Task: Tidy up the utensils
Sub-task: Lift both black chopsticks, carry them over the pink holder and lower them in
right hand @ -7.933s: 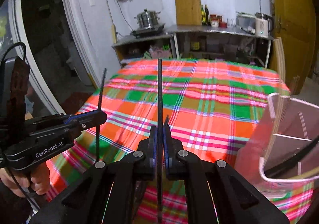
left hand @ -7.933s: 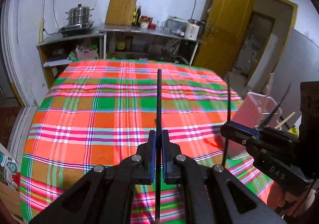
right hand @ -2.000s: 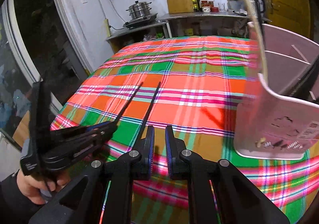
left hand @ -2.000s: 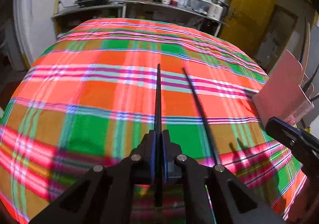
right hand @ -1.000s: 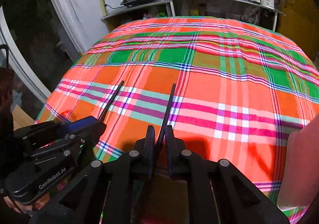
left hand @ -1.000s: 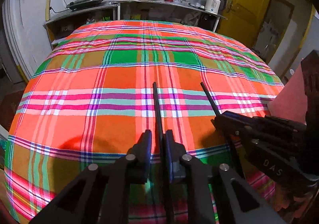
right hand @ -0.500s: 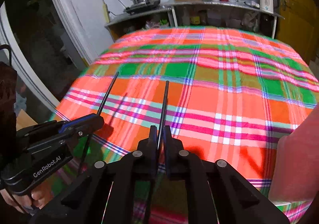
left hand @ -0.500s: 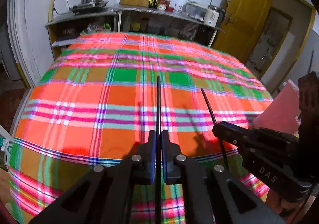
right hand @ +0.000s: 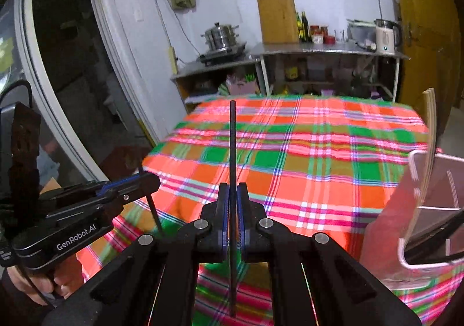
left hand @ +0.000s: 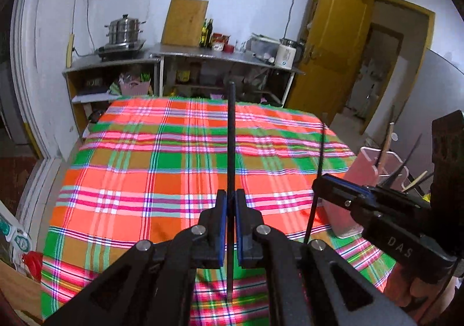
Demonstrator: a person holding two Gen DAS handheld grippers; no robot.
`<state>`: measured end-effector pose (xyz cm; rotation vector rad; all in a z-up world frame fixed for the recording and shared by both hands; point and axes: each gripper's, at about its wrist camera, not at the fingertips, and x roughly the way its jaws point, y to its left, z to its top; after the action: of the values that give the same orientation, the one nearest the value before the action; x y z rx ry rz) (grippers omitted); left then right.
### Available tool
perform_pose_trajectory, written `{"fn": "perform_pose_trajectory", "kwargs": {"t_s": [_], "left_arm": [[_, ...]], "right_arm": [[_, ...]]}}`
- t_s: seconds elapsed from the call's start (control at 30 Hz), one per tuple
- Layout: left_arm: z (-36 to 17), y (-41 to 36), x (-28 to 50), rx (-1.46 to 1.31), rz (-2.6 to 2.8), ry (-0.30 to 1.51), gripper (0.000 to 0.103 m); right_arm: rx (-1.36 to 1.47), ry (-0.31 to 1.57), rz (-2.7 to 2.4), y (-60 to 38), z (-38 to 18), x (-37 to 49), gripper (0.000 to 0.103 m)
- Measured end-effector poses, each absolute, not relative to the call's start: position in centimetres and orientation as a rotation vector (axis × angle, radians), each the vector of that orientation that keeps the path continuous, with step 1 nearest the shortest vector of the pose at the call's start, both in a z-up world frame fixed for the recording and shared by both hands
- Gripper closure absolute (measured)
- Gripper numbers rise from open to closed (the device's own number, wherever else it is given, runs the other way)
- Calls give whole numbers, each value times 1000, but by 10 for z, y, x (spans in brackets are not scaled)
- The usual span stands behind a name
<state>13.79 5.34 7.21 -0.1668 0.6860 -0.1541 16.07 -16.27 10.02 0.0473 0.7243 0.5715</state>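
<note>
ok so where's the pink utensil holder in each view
Left wrist view: the pink utensil holder stands at the right edge on the plaid cloth, partly behind the right gripper.
Right wrist view: the holder fills the lower right, close to the camera, its near wall see-through.
Shared landmark: the steel steamer pot against the back wall.

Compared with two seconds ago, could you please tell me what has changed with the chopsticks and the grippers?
The right hand-held gripper, open beside a chopstick lying on the cloth, has shut on that black chopstick and lifted it upright. The left hand-held gripper has raised its chopstick off the cloth too. The checked tablecloth and the pink utensil holder stayed where they were.
</note>
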Motion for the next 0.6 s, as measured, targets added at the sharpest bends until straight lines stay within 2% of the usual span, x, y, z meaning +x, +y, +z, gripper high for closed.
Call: {"fn": "perform_pose_trajectory", "kwargs": {"t_s": [0.6], "left_arm": [[94,22,113,-152,-214,681,97]], "right_arm": [[89,629,537,-220,134,119,98]]}}
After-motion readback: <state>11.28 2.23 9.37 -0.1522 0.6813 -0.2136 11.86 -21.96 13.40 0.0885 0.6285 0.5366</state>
